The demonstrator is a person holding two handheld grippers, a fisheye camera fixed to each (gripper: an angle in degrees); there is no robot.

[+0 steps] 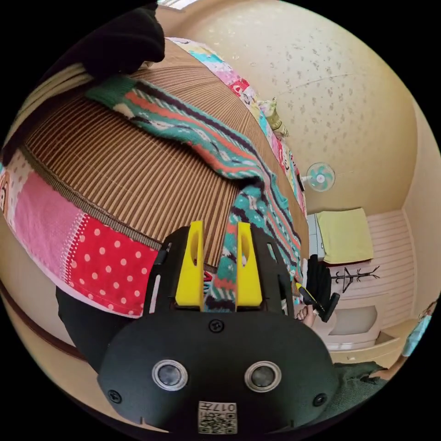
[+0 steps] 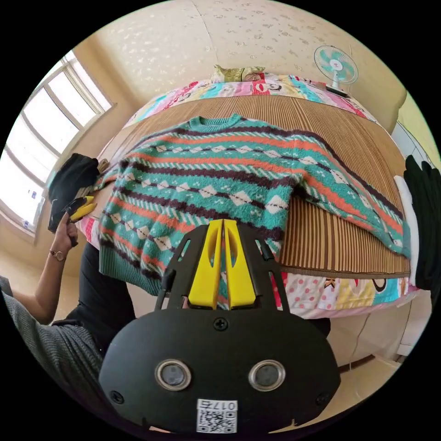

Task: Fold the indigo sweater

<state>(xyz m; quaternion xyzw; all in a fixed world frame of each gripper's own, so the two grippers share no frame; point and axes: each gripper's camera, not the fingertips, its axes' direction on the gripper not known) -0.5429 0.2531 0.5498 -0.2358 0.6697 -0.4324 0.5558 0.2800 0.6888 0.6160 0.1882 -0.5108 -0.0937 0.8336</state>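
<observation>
The sweater (image 2: 216, 174), knitted in teal, orange and dark indigo stripes, lies spread on a ribbed brown mat (image 2: 330, 239), with its hem hanging over the bed's near edge. My right gripper (image 2: 223, 225) is in front of the hem, its yellow jaws closed tip to tip with no cloth visibly pinched. In the left gripper view the sweater (image 1: 216, 147) runs in a long band down to my left gripper (image 1: 219, 227), whose jaws hold a narrow gap packed with knit. A hand holds the left gripper (image 2: 82, 207) at the sweater's left edge. The right gripper (image 1: 317, 298) appears at the far end.
A patchwork quilt (image 1: 105, 266) covers the bed under the mat. Black garments lie at the mat's left (image 2: 71, 177) and right (image 2: 425, 216) ends. A fan (image 2: 335, 64) stands at the bed's far corner. A window (image 2: 41, 151) is on the left, and a coat stand (image 1: 351, 278) beyond.
</observation>
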